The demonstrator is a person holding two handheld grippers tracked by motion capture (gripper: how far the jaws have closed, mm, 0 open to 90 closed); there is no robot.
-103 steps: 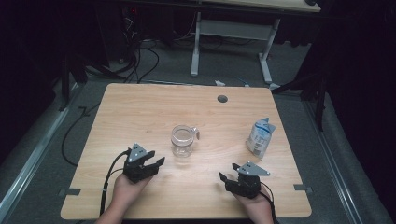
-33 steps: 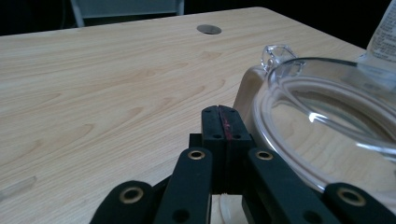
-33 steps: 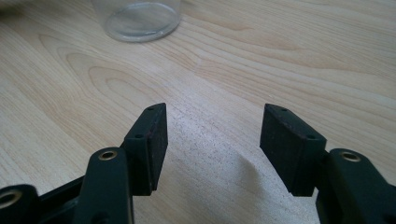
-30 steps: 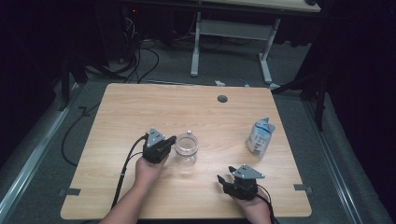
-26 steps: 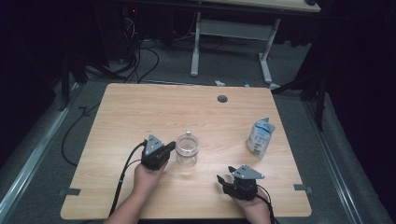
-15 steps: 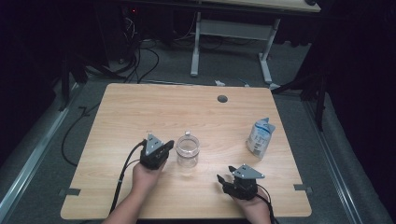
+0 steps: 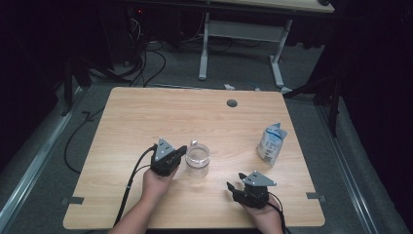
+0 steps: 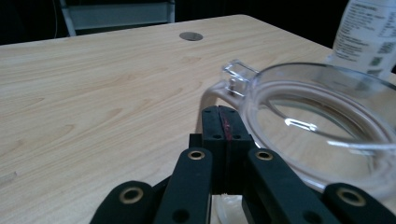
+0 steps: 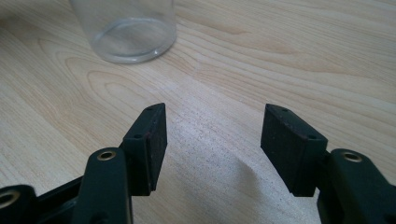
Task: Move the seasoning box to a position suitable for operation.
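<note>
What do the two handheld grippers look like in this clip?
Both the left gripper and the right gripper are black, each topped by a grey three-cornered plate and trailing a black cable. Their fingers are flat black rectangular pads on hinged links with brass-coloured rivets. Forearms are bare.

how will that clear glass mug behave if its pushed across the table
The glass mug looks rigid and empty, so probably light. Its flat, wide base on the smooth table suggests it would slide rather than tip. A push at its side handle might make it spin.

Left tongs (image 7: 181, 152) clamped shut (right tongs (image 7: 234, 187) spread).
</note>
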